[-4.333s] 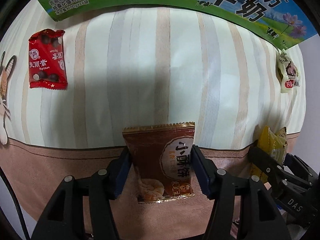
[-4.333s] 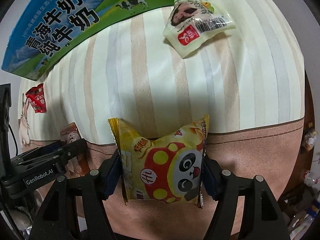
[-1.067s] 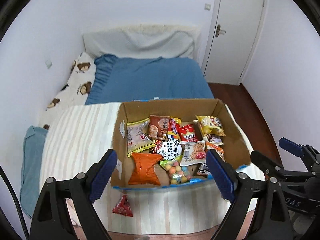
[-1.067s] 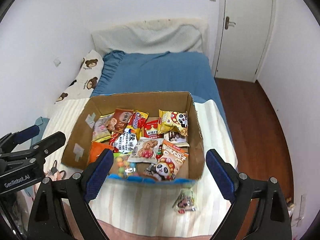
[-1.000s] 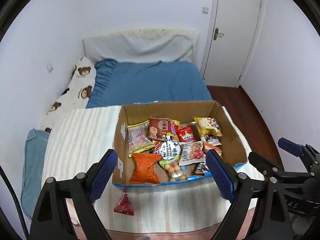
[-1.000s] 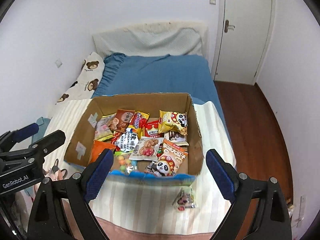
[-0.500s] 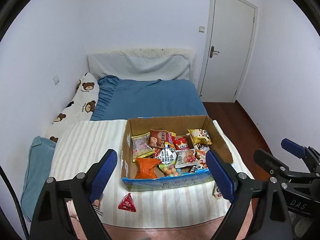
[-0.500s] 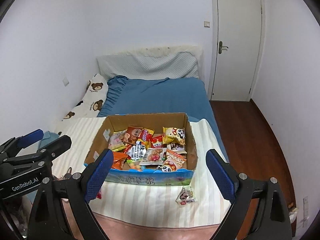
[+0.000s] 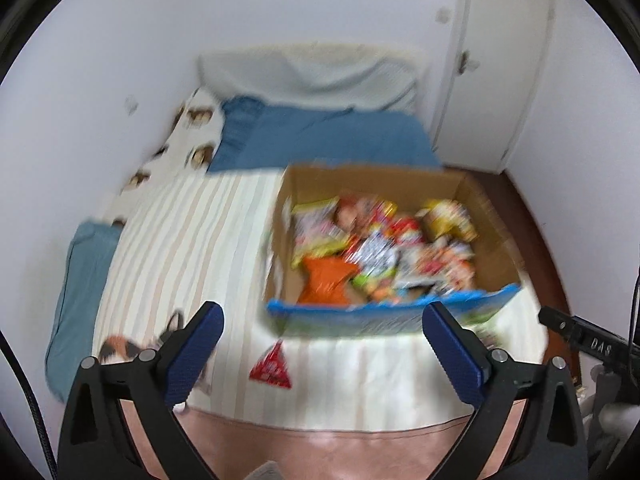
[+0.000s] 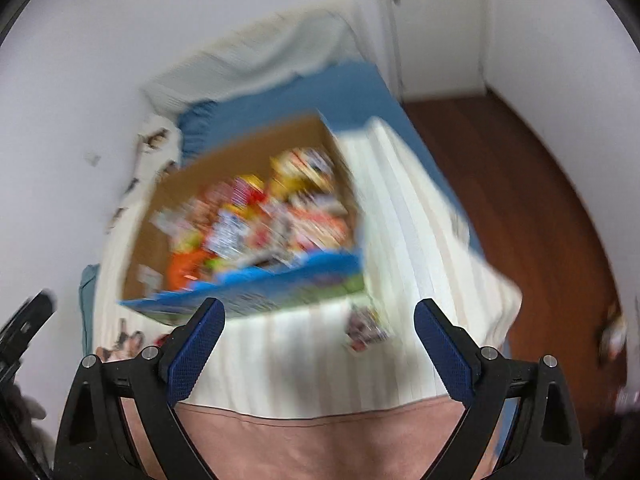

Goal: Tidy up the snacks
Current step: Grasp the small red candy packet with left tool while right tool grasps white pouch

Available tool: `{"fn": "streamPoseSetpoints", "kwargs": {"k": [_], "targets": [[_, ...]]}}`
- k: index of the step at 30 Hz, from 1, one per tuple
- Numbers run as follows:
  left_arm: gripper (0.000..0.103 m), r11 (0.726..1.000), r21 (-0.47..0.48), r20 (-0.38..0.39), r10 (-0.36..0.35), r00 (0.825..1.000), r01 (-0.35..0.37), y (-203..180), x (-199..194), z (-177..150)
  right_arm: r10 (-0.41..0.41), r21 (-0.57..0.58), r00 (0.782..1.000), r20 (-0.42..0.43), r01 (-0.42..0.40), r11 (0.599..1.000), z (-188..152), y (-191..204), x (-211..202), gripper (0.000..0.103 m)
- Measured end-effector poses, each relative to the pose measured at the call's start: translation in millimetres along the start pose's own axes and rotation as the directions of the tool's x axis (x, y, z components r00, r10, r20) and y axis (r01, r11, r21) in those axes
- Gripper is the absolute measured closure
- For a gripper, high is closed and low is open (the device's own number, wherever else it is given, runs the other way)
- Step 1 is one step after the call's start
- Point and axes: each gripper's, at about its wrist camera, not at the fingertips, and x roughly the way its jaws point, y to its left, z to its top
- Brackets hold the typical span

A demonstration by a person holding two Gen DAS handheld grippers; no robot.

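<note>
Only "DAS" reads, on the right tongs (image 9: 592,344) seen from the left wrist; snack labels are blurred.

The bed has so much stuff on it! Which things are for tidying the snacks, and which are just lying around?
For the job:
- cardboard box full of snacks
- red snack packet on the striped blanket
- pale snack packet beside the box

Just lying about:
- bear-print pillow
- blue sheet
- white door

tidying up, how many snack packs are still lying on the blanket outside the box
2: a red packet in front of the cardboard box's left corner, and a pale packet by its right front corner. Others may be hidden behind it.
</note>
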Motion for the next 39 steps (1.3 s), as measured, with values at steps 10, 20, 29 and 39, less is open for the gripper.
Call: {"fn": "streamPoseSetpoints", "kwargs": {"k": [10, 20, 29, 39], "targets": [[0.001, 0.991, -0.078, -0.262, 0.088, 0.961, -0.112, 53, 90, -65, -0.139, -0.078, 0.976, -0.168, 0.127, 0.989, -8, -13, 139, 0.015], [0.001, 0.970, -0.208, -0.416, 0.029, 0.909, -0.126, 112, 133, -82, -0.129, -0.219, 0.966, -0.225, 0.079, 0.973, -51, 26, 159, 0.052], [0.009, 0.995, -0.100, -0.489, -0.049, 0.871, 0.000, 87, 189, -69, -0.078, -0.229, 0.956, -0.284, 0.012, 0.973, -89, 49, 155, 0.052], [0.064, 0.995, -0.076, -0.511, -0.089, 0.855, 0.058, 64, 198, -89, -0.035, -0.192, 0.937, -0.346, -0.034, 0.981, -101, 45, 159, 0.052]]}}
